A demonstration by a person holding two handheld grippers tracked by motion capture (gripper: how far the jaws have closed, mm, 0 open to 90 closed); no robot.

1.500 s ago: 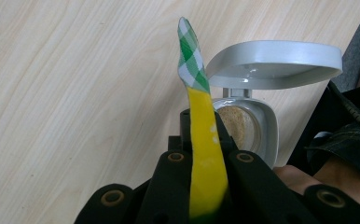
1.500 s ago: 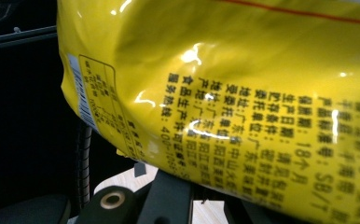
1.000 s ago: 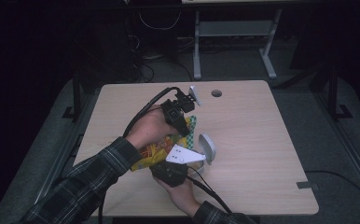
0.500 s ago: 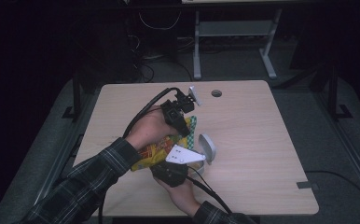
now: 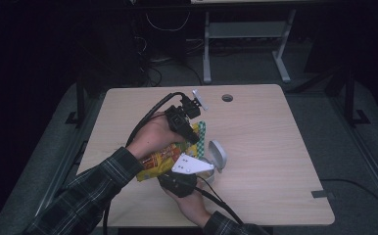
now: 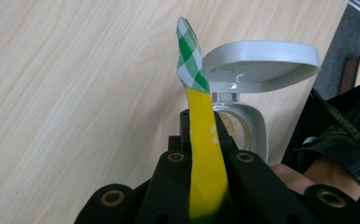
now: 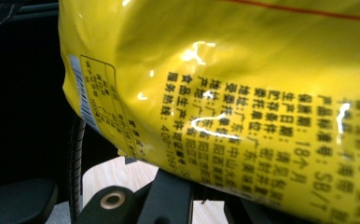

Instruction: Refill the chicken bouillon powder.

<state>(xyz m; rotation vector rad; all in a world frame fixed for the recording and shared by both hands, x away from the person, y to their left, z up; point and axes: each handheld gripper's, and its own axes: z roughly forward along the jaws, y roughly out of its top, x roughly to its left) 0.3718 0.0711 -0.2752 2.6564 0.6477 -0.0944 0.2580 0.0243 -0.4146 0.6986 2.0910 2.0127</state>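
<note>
Nothing has moved since the earlier frames; both hands hold still. From the high view, the left gripper [image 5: 193, 128] pinches the top edge of a yellow snack bag [image 5: 165, 157] above the tabletop [image 5: 275, 147], while the right gripper [image 5: 179, 182] grips its lower end, beside an open grey container [image 5: 215, 157]. In the left gripper view, jaws clamp the bag's yellow, green-checked seal strip [image 6: 201, 135], rising lengthwise toward the container. In the right gripper view, the bag's printed face sits directly over the closed jaws.

Black grippers [image 5: 189, 113] with brass-ringed screw holes, grey three-cornered plates, black cables, plaid sleeves [image 5: 94, 188].
</note>
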